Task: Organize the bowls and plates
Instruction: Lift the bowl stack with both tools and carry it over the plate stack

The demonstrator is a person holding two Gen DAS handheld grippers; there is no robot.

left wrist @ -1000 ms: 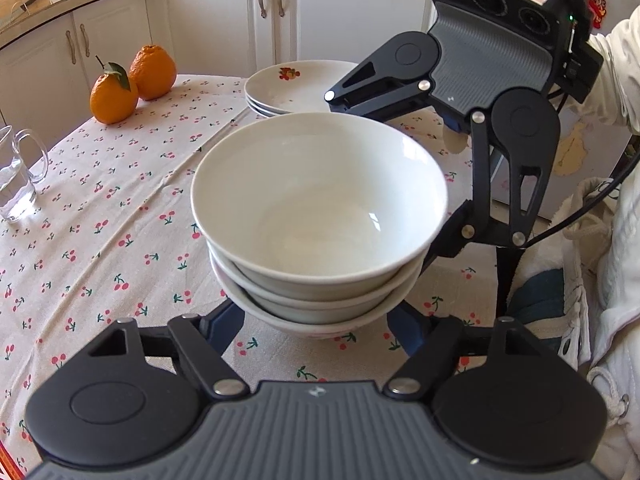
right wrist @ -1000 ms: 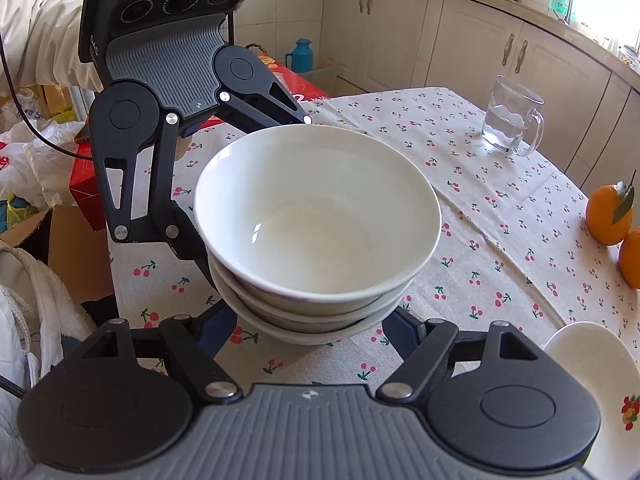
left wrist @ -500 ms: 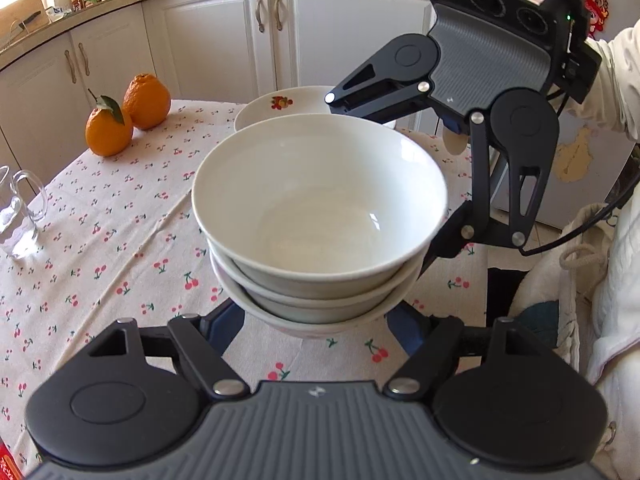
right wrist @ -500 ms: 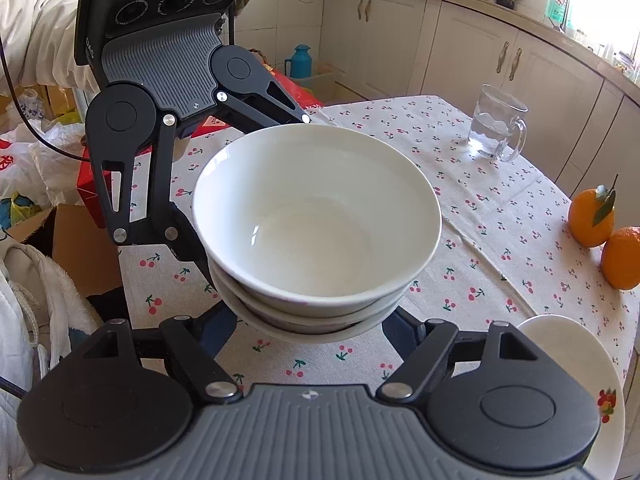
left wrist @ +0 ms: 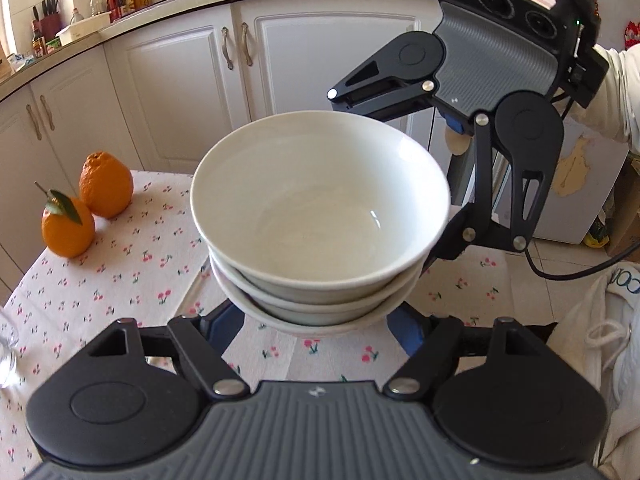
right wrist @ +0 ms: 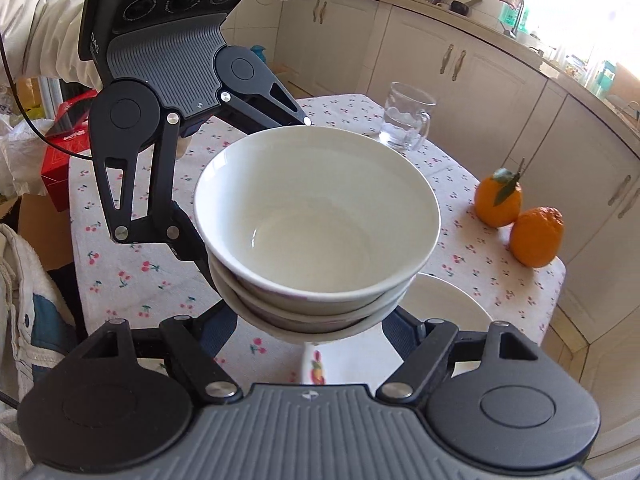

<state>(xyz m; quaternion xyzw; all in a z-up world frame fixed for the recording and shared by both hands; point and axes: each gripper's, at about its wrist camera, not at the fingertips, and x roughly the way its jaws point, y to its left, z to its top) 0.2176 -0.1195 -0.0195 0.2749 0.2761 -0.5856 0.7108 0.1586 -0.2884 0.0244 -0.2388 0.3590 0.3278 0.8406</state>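
A stack of three white bowls (left wrist: 320,204) hangs in the air above the cherry-print tablecloth (left wrist: 132,276). My left gripper (left wrist: 316,326) is shut on the bottom bowl from the near side. From the opposite side my right gripper (right wrist: 312,332) is shut on the same stack of bowls (right wrist: 316,216). Each view shows the other gripper's housing behind the bowls, with its fingertips hidden. In the right wrist view, white plates with a flower print (right wrist: 448,304) lie on the table just under and beyond the stack. In the left wrist view the bowls hide those plates.
Two oranges (left wrist: 86,204) (right wrist: 516,220) sit near the table's far edge by the white cupboards. A glass mug (right wrist: 404,120) stands at the other side. A red box (right wrist: 64,140) and bags lie off the table beside a person's white sleeve (right wrist: 36,36).
Both grippers have carried the bowl stack across the table and a little upward. The plates have slid from beside the stack to beneath it. The grip has not changed.
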